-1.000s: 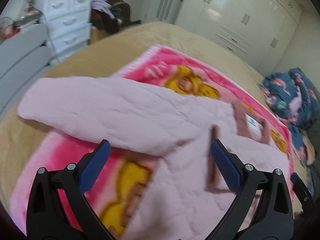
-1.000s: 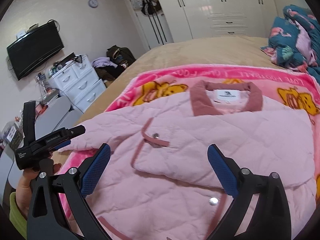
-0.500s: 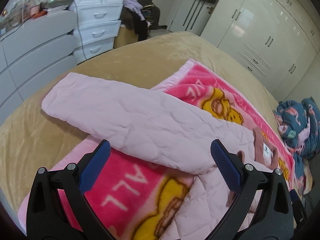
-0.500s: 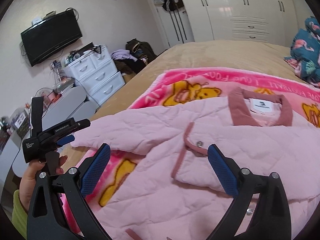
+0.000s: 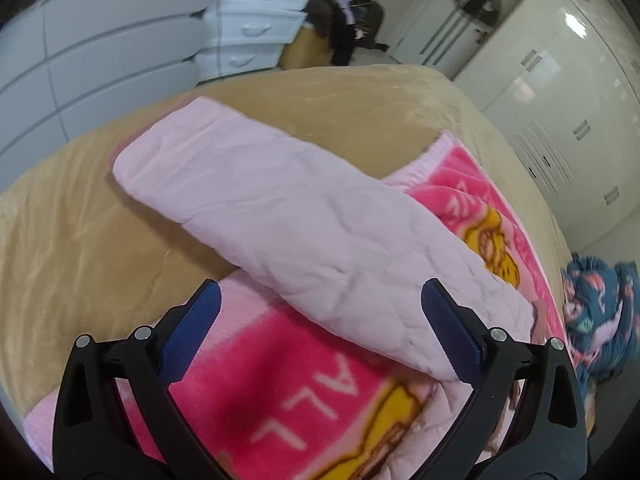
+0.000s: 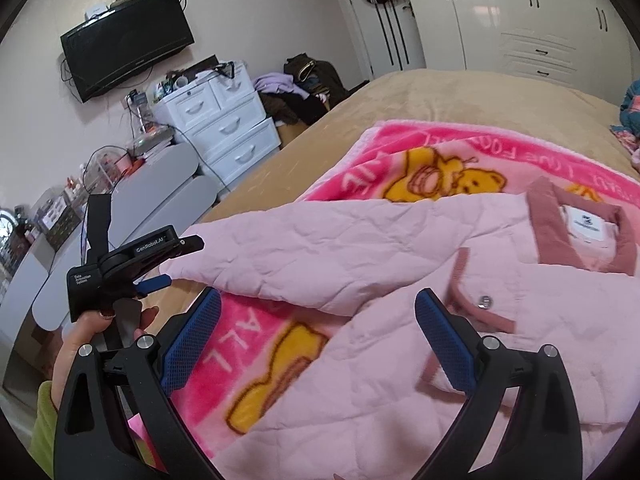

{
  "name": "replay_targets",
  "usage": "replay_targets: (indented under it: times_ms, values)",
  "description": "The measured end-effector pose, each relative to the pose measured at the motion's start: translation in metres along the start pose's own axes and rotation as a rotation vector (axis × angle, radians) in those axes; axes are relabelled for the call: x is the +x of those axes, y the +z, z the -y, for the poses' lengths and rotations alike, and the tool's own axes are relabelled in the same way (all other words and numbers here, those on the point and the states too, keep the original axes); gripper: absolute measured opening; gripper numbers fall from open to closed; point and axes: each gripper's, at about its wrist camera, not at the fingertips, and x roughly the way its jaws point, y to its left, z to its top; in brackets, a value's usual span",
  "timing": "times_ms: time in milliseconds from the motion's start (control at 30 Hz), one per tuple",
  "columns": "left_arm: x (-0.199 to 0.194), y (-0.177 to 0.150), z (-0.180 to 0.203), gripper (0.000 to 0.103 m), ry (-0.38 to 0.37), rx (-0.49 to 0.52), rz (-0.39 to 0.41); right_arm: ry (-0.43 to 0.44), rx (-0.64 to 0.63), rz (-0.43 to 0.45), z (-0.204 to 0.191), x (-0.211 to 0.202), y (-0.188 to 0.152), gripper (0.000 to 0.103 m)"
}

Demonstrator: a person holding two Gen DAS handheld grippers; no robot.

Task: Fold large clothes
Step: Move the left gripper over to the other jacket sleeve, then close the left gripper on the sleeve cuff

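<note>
Pink quilted jacket (image 6: 360, 360) lies ahead of both claws | left gripper (image 5: 320, 308) spread wide, empty | right gripper (image 6: 318, 318) spread wide, empty

Black television (image 6: 128, 62) on the wall, white drawer chest (image 6: 224, 128) below, white wardrobe (image 6: 532, 16) behind, dark flowered bedding (image 5: 600, 320) beside pink cartoon blanket (image 6: 440, 152).

1. The jacket (image 6: 400, 264) is pale pink and quilted, with a darker rose collar (image 6: 580, 236) and a white label inside the neck.
2. It lies flat, front up, on a pink cartoon blanket (image 6: 424, 152) over the tan bed (image 6: 460, 92).
3. One sleeve (image 5: 288, 216) stretches straight out past the blanket's edge onto the bed.
4. A rose-trimmed front flap with a metal snap (image 6: 485, 301) lies folded over the chest.
</note>
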Motion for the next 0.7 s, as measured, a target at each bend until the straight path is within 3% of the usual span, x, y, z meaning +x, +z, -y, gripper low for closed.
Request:
replay_targets:
  times_ms: [600, 700]
  values:
    - [0.046, 0.017, -0.072, 0.094, 0.107, -0.231, -0.057, 0.072, -0.060, -0.116, -0.032, 0.069, -0.002, 0.097]
    - [0.059, 0.016, -0.081, 0.094, 0.092, -0.279, -0.080, 0.078, -0.052, -0.125, -0.028, 0.071, -0.005, 0.097]
